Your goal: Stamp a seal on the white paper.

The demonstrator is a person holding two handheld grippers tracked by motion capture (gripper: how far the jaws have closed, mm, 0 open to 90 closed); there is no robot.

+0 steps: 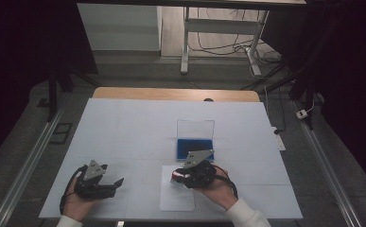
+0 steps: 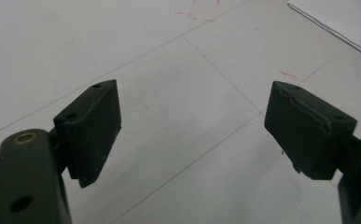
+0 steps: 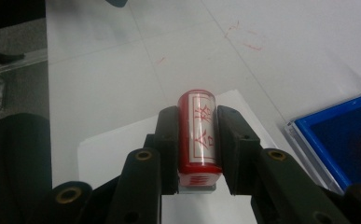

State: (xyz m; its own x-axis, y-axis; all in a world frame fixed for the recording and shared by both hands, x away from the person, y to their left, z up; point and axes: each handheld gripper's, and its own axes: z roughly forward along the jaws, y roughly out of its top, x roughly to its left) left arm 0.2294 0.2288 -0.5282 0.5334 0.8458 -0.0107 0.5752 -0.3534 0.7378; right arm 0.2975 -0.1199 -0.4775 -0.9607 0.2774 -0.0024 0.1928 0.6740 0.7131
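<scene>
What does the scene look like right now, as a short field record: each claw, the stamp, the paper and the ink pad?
right claw: shut on the red stamp
stamp position: above the white paper sheet; contact cannot be told
left claw: open, nothing between its jaws, over bare table
blue ink pad: lid open, beyond the paper

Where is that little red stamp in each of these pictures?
High view: stamp low centre, in the right hand-held gripper, over the paper.
Right gripper view: centre, clamped between the jaws.
Left gripper view: bare table, open jaws.
Shared landmark: the blue ink pad, right edge of the right gripper view.
</scene>
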